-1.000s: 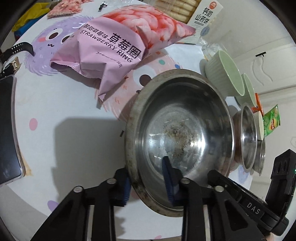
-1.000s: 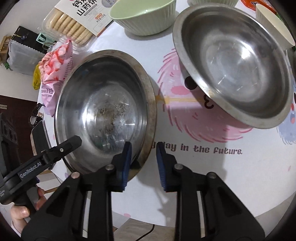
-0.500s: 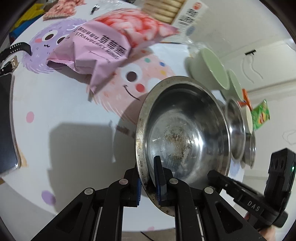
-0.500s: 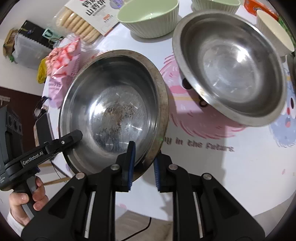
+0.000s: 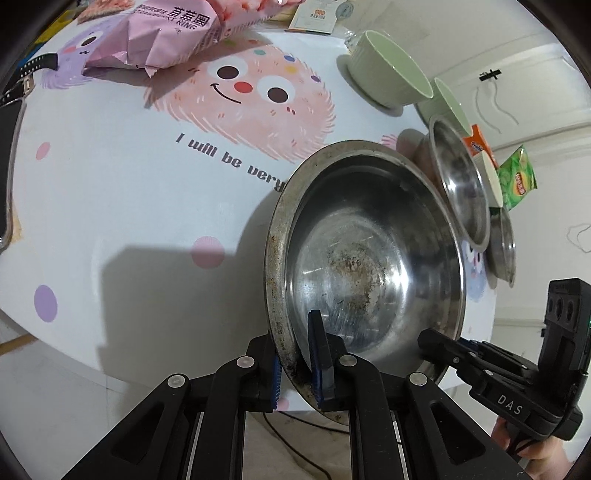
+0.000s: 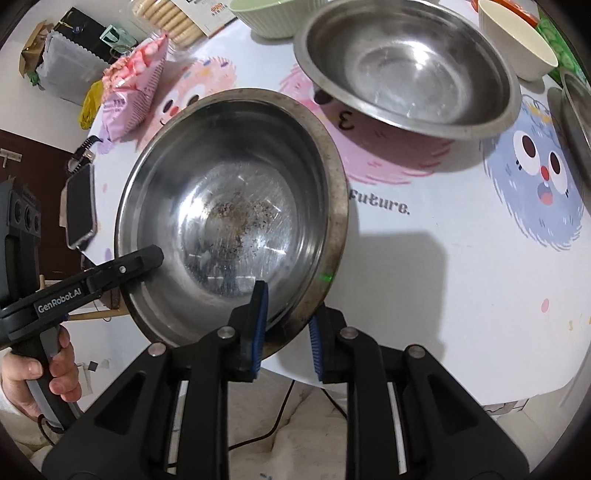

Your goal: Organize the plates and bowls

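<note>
A large steel bowl (image 5: 369, 266) (image 6: 236, 206) with brown grime at its bottom hangs tilted above the table's near edge. My left gripper (image 5: 297, 362) is shut on its near left rim, one pad inside and one outside. My right gripper (image 6: 287, 332) is shut on the near right rim the same way. Each view shows the other gripper clamped on the far side of the rim. A cleaner steel bowl (image 6: 406, 66) (image 5: 458, 184) stands just beyond on the cartoon tablecloth (image 5: 129, 206). Past it are two green ribbed bowls (image 5: 388, 74), a white bowl (image 6: 517, 40) and a small steel bowl (image 5: 502, 243).
A pink strawberry snack bag (image 5: 173, 33) (image 6: 133, 92) lies at the far left. A phone (image 6: 79, 206) and a watch strap (image 5: 33, 70) sit by the left edge. A biscuit pack (image 6: 166, 14) and a green crisp packet (image 5: 517, 181) are at the back. A hand (image 6: 48, 376) holds the left gripper's handle.
My left jaws closed onto the bowl's rim. Both grippers then raised the dirty bowl off the table and carried it to the right, nearer the cleaner steel bowl.
</note>
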`<act>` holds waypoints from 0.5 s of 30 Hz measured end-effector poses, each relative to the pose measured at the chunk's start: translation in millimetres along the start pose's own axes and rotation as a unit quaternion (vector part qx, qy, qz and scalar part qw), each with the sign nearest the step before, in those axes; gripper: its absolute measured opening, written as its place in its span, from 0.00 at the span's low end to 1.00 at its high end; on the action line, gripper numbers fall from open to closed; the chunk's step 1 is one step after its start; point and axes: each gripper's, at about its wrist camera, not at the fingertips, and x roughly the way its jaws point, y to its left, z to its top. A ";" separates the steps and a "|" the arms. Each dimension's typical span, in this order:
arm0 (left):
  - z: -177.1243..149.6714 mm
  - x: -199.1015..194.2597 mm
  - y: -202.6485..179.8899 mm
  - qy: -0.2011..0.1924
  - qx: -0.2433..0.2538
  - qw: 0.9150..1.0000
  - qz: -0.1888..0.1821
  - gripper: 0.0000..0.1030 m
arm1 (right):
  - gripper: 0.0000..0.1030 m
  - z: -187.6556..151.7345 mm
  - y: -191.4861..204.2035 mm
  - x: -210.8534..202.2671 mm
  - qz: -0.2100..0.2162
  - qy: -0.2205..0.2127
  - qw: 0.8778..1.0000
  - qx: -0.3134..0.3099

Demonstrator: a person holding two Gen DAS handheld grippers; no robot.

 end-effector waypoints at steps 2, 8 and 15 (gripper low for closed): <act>1.9 5.7 -1.4 0.005 0.005 1.000 0.008 0.12 | 0.23 -1.3 -0.5 3.3 -0.005 -0.003 1.000 -0.003; -0.6 3.9 -6.4 -0.020 0.023 0.999 0.045 0.16 | 0.26 -4.8 -2.7 7.6 -0.003 -0.007 1.000 -0.011; -1.2 -35.2 -2.7 -0.074 0.022 0.995 0.060 0.70 | 0.51 -17.3 -21.4 -24.9 -0.006 -0.036 0.999 -0.012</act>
